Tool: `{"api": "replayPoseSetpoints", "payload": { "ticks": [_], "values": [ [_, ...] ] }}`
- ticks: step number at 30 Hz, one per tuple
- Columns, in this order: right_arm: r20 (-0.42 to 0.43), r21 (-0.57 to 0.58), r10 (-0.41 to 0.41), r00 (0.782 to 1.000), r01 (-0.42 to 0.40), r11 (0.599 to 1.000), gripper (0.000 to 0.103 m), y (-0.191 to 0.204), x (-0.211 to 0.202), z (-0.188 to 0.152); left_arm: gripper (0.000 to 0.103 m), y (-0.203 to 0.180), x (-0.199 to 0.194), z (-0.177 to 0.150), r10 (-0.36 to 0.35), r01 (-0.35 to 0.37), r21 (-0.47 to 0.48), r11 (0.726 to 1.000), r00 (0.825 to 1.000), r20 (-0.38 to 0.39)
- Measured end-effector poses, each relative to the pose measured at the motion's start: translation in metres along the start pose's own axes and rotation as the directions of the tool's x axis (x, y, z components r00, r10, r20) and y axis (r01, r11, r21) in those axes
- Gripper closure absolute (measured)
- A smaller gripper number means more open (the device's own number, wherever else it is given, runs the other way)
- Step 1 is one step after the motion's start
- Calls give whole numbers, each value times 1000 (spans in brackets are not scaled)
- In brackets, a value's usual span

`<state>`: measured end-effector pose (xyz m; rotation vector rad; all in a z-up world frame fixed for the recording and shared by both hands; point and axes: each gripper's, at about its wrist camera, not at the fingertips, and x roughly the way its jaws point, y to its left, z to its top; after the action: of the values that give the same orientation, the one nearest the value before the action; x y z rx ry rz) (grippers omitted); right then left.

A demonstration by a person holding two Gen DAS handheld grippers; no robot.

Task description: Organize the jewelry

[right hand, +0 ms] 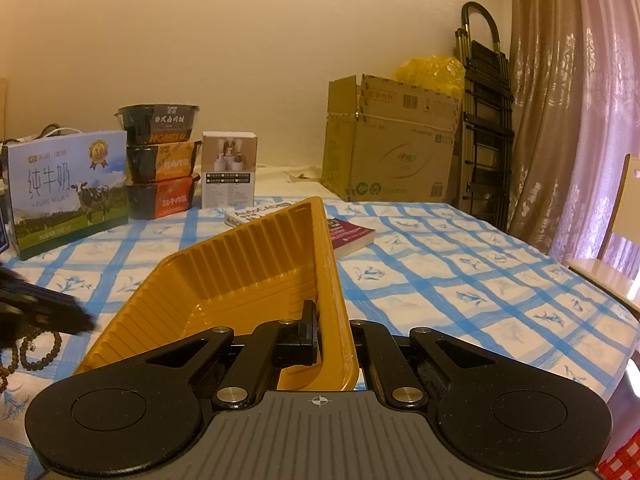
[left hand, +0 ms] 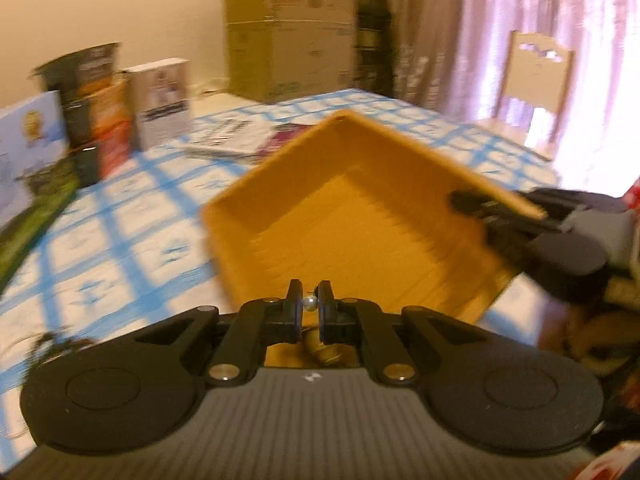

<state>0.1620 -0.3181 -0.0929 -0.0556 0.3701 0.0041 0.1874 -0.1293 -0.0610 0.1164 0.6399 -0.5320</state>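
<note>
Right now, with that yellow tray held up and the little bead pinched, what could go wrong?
The left gripper pinches only a small silver bead between its fingers; it may slip out short of the yellow tray.

The right gripper holds the tray by one thin wall, tilted, so it could twist loose.

The beaded bracelets lie close beside it and might get snagged.

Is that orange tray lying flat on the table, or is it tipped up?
Tipped up. The right hand-held gripper pinches the orange tray by one wall, and its far corner rises above the checked tablecloth.
</note>
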Motion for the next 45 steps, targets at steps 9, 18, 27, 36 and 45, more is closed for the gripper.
{"api": "replayPoseSetpoints", "payload": {
  "ticks": [9, 18, 27, 36, 45],
  "values": [
    [0, 4, 2, 1000, -2, 1000, 99, 1, 0, 0, 93, -21, 31, 3, -90, 87, -81, 993, 995, -38],
    [-3, 16, 2, 1000, -2, 1000, 99, 1, 0, -1, 85, 14, -7, -14, -2, -2, -137, 991, 1000, -28],
    [-3, 17, 1, 1000, -1, 1000, 99, 0, -1, -2, 85, 83, -46, -62, 221, -240, -146, 960, 966, -134],
    [-5, 21, 1, 1000, -1, 1000, 99, 0, -1, -3, 85, 101, -16, -59, 263, -265, 10, 964, 952, -158],
    [-14, 26, 0, 1000, 1, 1000, 99, -4, 2, -5, 85, 105, 15, -61, 261, -244, 107, 964, 944, -201]
  ]
}}
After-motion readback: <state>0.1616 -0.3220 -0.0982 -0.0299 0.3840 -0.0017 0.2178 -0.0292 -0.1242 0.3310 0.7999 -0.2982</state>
